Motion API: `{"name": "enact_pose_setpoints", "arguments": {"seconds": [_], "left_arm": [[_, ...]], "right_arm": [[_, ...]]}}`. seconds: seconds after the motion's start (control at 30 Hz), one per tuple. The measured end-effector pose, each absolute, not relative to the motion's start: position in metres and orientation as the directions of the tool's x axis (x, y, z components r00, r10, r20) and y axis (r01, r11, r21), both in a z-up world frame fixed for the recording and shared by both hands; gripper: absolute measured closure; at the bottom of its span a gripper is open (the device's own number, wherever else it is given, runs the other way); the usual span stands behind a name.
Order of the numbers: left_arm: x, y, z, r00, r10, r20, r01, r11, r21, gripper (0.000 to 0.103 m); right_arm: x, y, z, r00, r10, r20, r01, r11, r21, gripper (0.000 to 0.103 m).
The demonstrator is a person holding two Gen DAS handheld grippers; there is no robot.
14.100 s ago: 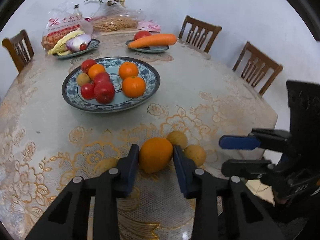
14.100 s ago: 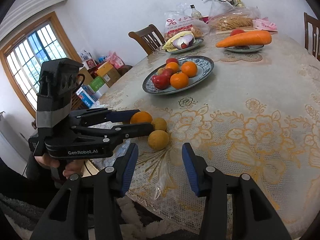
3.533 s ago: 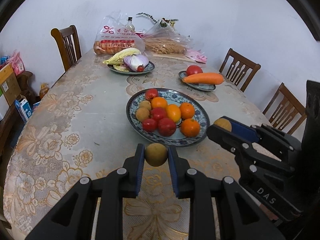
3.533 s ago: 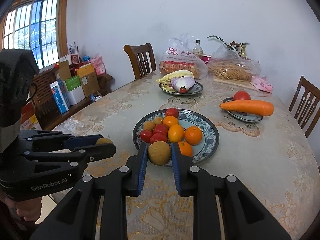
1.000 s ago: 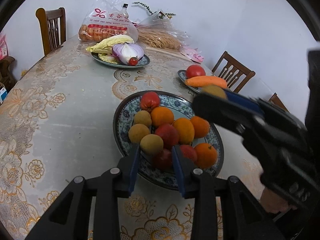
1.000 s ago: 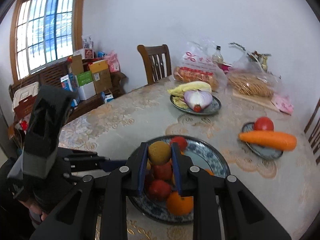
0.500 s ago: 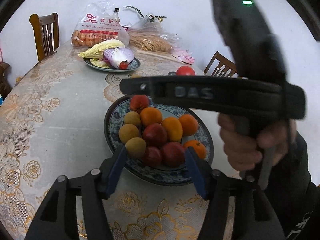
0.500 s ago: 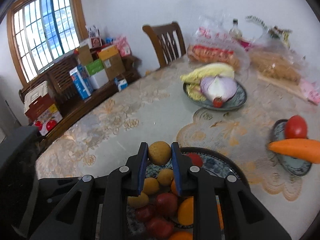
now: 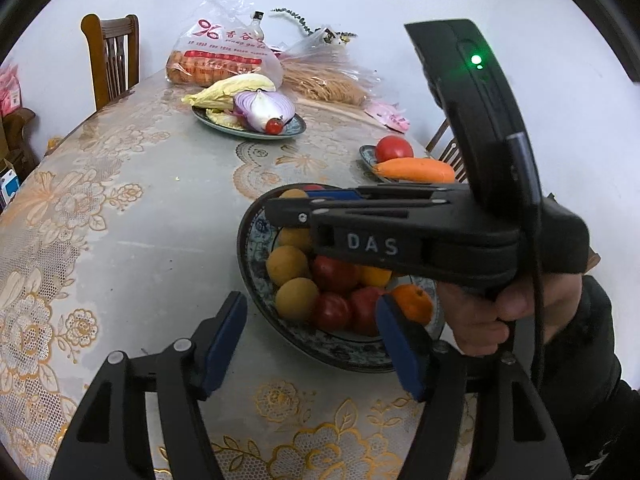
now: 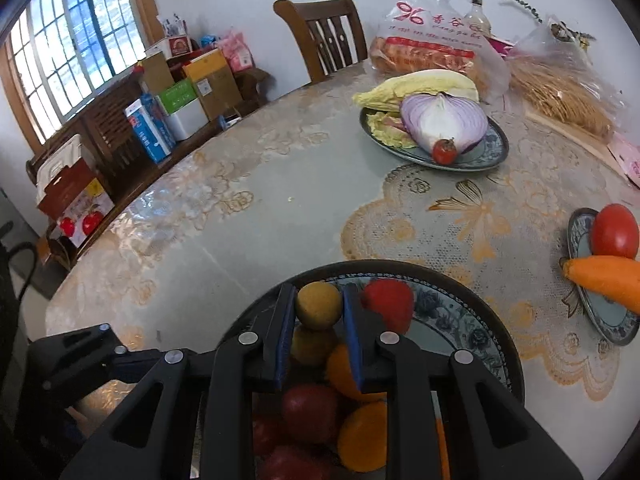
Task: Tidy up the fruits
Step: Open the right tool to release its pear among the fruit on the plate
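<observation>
Left gripper (image 9: 310, 344) jaws just opened, released, nothing pressed; brown fruit (image 9: 297, 299) lies between them on the fruit plate (image 9: 256, 296). Right gripper (image 10: 319, 344) jaws clenched on second brown fruit (image 10: 319, 305), over the plate's far rim.

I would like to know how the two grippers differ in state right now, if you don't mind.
The left gripper is open, its jaws having just spread, with nothing between them; the right gripper is shut on a yellow-brown fruit. The left sits at the plate's near rim; the right reaches over its far side. Both have blue pads.
</observation>
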State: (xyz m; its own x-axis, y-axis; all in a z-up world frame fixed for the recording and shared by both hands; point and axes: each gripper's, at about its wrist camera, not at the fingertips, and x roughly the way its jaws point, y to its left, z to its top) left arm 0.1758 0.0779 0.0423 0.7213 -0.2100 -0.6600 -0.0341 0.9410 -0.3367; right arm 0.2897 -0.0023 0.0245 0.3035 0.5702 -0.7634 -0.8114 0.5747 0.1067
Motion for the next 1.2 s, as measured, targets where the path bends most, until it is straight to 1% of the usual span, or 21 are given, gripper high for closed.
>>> {"name": "enact_pose_setpoints", "arguments": {"seconds": [0.43,0.5,0.63,1.07,1.17,1.2], "left_arm": [[0.179,0.079,0.041,0.716,-0.211,-0.665,-0.039,0.940,-0.340,0.033],[0.179,0.079,0.041,0.717,-0.210,-0.665,-0.040,0.940,-0.339,0.033],[0.178,0.080,0.041,0.717,-0.209,-0.665,-0.042,0.939,-0.340,0.033],[0.175,0.081,0.044,0.724,-0.208,-0.658,-0.042,0.938,-0.343,0.033],[0.175,0.081,0.044,0.724,-0.207,-0.658,-0.043,0.938,-0.343,0.033],[0.175,0.081,0.044,0.724,-0.208,-0.658,-0.043,0.938,-0.343,0.033]], "right_arm": [[0.302,-0.018,0.026,0.382,0.508,-0.772,-0.733,0.676,0.082,0.079],[0.303,-0.018,0.026,0.369,0.517,-0.772,-0.733,0.673,0.100,0.079],[0.298,-0.015,0.025,0.379,0.508,-0.774,-0.741,0.667,0.075,0.079],[0.297,-0.015,0.024,0.381,0.516,-0.767,-0.744,0.664,0.076,0.078],[0.297,-0.015,0.026,0.376,0.517,-0.769,-0.746,0.661,0.080,0.073],[0.297,-0.016,0.026,0.370,0.519,-0.770,-0.745,0.661,0.087,0.067]]}}
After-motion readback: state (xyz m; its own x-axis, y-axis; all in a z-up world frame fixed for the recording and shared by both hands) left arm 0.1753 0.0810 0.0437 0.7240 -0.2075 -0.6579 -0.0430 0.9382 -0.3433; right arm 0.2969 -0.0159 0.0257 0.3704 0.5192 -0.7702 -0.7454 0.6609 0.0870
